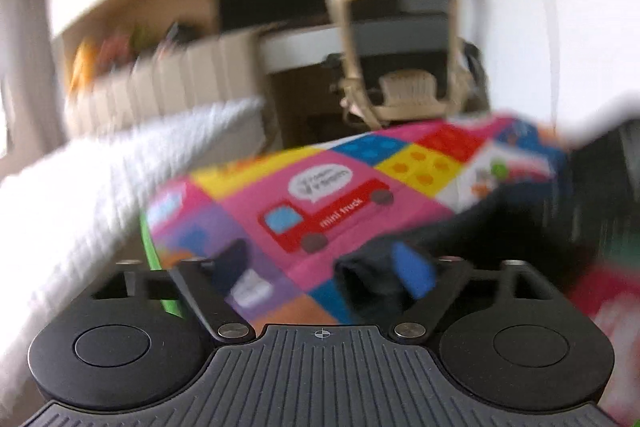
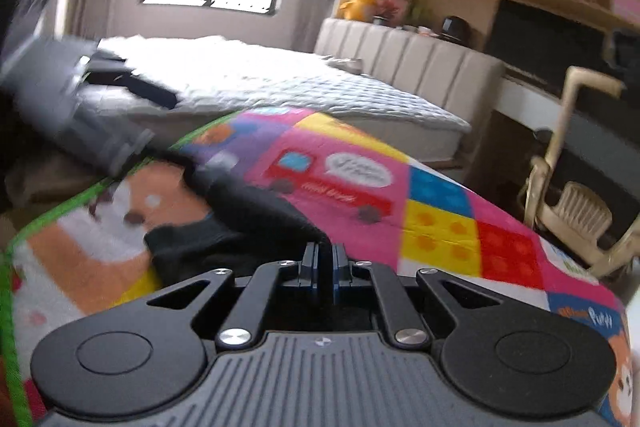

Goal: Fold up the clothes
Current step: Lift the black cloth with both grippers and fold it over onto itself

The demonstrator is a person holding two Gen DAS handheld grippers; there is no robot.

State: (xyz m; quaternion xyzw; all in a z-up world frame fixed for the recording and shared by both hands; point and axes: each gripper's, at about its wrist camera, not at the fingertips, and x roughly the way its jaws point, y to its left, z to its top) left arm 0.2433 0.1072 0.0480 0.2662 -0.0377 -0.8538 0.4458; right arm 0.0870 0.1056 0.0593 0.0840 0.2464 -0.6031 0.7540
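Note:
A black garment (image 2: 224, 227) lies crumpled on a colourful play mat (image 2: 440, 195) printed with a red truck. My right gripper (image 2: 324, 255) is shut, and a raised fold of the black cloth runs into its fingertips. In the blurred left wrist view the same garment (image 1: 472, 227) stretches off to the right over the mat (image 1: 320, 187). My left gripper (image 1: 320, 263) stands open just above the mat. One end of the dark cloth sits by its blue-padded right finger (image 1: 412, 267), and nothing is pinched between the two fingers.
A bed with a white quilted cover (image 2: 288, 83) runs along the mat's far side, with a padded beige headboard (image 2: 420, 63) behind it. A beige chair (image 2: 572, 211) and a desk stand past the mat's right end. The grey body of the left-hand tool (image 2: 68, 99) crosses the upper left.

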